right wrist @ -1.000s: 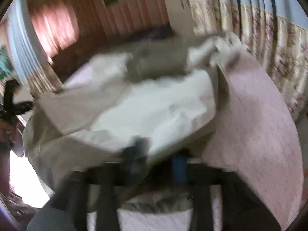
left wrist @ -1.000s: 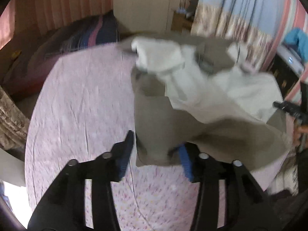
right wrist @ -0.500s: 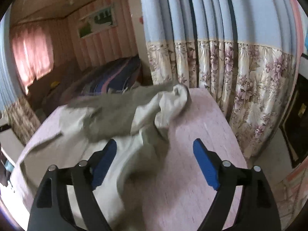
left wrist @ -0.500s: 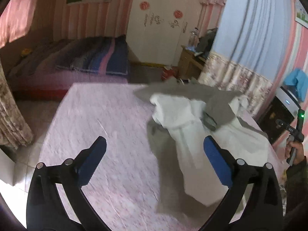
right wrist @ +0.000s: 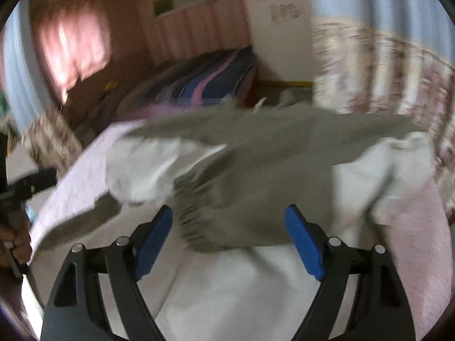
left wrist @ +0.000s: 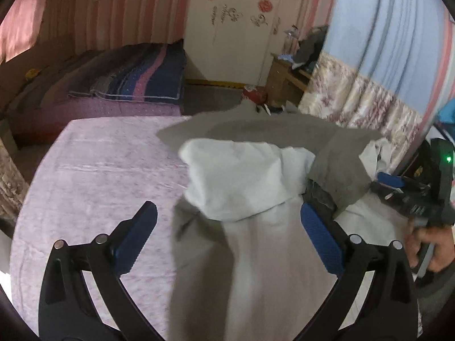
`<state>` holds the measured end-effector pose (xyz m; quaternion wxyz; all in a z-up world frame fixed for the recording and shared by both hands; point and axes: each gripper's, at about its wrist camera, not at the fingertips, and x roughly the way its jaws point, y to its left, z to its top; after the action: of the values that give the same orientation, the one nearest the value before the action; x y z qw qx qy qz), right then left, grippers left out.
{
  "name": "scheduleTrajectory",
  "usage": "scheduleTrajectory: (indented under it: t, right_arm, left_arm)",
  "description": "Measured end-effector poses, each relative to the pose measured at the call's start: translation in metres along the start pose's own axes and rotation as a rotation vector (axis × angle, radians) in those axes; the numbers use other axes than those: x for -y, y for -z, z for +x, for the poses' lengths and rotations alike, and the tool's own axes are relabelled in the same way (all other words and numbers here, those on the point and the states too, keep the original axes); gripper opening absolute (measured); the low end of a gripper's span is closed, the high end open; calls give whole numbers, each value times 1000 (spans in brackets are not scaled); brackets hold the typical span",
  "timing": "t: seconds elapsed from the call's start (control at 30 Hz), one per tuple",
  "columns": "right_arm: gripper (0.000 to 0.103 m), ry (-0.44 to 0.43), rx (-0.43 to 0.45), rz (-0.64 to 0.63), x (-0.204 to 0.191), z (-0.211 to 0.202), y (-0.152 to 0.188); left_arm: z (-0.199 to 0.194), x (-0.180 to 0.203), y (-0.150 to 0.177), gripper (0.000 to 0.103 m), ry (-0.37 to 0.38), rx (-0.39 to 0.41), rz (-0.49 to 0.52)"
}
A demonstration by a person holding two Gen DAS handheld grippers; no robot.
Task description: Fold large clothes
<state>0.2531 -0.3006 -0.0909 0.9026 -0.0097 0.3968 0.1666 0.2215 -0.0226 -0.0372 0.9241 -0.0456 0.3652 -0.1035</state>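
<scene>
Going left to right along the worktop (left wrist: 99, 170): its left part shows only the lilac cover. The garment (left wrist: 250, 179), grey outside and white inside, lies heaped over the middle and right part.

The left tool (left wrist: 227, 210) hangs above the near edge of the worktop. Its jaws have just been opening and stand wide apart, with cloth under the gap and neither pad pressing on it. The right tool (right wrist: 229, 210), over the right part of the worktop, has also just been opening. Its jaws are apart above a gathered grey cuff or hem (right wrist: 193, 216), with nothing clamped.

What could go wrong:
- The garment is bunched, with the white lining thrown over the grey. A pinch here would likely catch several layers at once, so a fold would lock the creases in.
- A grey edge reaches the far edge of the worktop. I cannot tell whether it overhangs, but a pull away from the person might drag it off.
- The right wrist view is smeared. Seams are hard to pick out there, and a grab could land on the wrong edge.
- The tools work close together over the right part of the worktop and could knock each other.

Counted: one garment, one worktop, two tools and two hands, the right hand (left wrist: 429, 244) and the left hand (right wrist: 14, 241). There is also one bed (left wrist: 136, 82) beyond the worktop's far edge.
</scene>
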Motion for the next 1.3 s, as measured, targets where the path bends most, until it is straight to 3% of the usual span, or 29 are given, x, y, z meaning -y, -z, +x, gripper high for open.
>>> scheduleTrajectory:
  t: [0.1, 0.13, 0.17, 0.2, 0.23, 0.4, 0.47, 0.5, 0.53, 0.6, 0.7, 0.77, 0.8, 0.83, 0.87, 0.93, 1.0, 1.03, 1.1, 1.13, 1.2, 1.3]
  right_arm:
    - [82, 70, -66, -105, -19, 31, 10]
    - [74, 98, -77, -121, -18, 41, 9]
    - [42, 123, -98, -121, -14, 49, 11]
    - [37, 122, -107, -97, -6, 50, 12]
    - [27, 126, -98, -50, 5, 46, 13]
    - [23, 297, 63, 63, 53, -36, 30]
    - [22, 413, 126, 118, 84, -83, 47]
    - [20, 465, 139, 147, 98, -100, 56]
    - [9, 540, 140, 177, 117, -121, 68]
    - [9, 627, 121, 247, 152, -148, 91]
    - [9, 685, 59, 314, 188, -172, 125]
    - [17, 707, 17, 331, 197, -181, 143]
    - [29, 733, -21, 334, 198, -186, 149]
    - [65, 742, -29, 336, 198, -193, 148]
    - [73, 750, -6, 340, 199, -205, 148]
    - [75, 779, 76, 339, 187, -229, 130]
    - [78, 754, 157, 318, 178, -249, 109]
    - [80, 678, 240, 319, 170, -260, 90]
    - [85, 543, 302, 309, 159, -257, 59]
    - [84, 489, 306, 276, 151, -247, 42]
    - [84, 469, 293, 164, 130, -215, 9]
    - [84, 365, 223, 85, 110, -140, -39]
  left_arm:
    - [17, 11, 5, 100, 13, -27, -6]
    - [20, 13, 6, 100, 22, -30, -12]
    - [22, 15, 7, 100, 23, -35, -16]
    - [26, 17, 8, 100, 24, -43, -17]
    - [27, 17, 9, 100, 24, -43, -16]
    - [18, 12, 16, 100, -11, -24, -5]
    - [9, 6, 19, 100, -17, -9, -10]
    - [3, 1, 21, 100, -22, -4, -18]
    - [-2, -3, 23, 100, -25, -1, -27]
    - [-9, -10, 25, 100, -27, 0, -38]
    - [-16, -15, 28, 100, -31, -1, -39]
    - [-21, -18, 27, 100, -31, 3, -42]
    - [-25, -18, 26, 100, -32, 8, -36]
    - [-29, -18, 25, 100, -35, 17, -28]
    - [-32, -17, 25, 100, -37, 20, -22]
    - [-38, -19, 21, 100, -47, 28, -10]
    - [-39, -22, 15, 100, -51, 25, -4]
    - [-39, -24, 11, 100, -52, 24, -1]
    - [-34, -28, 0, 100, -59, 27, 7]
    - [-28, -30, -6, 100, -58, 23, 9]
    - [-14, -38, -18, 100, -62, 15, -6]
    - [17, -49, -39, 100, -77, -3, -1]
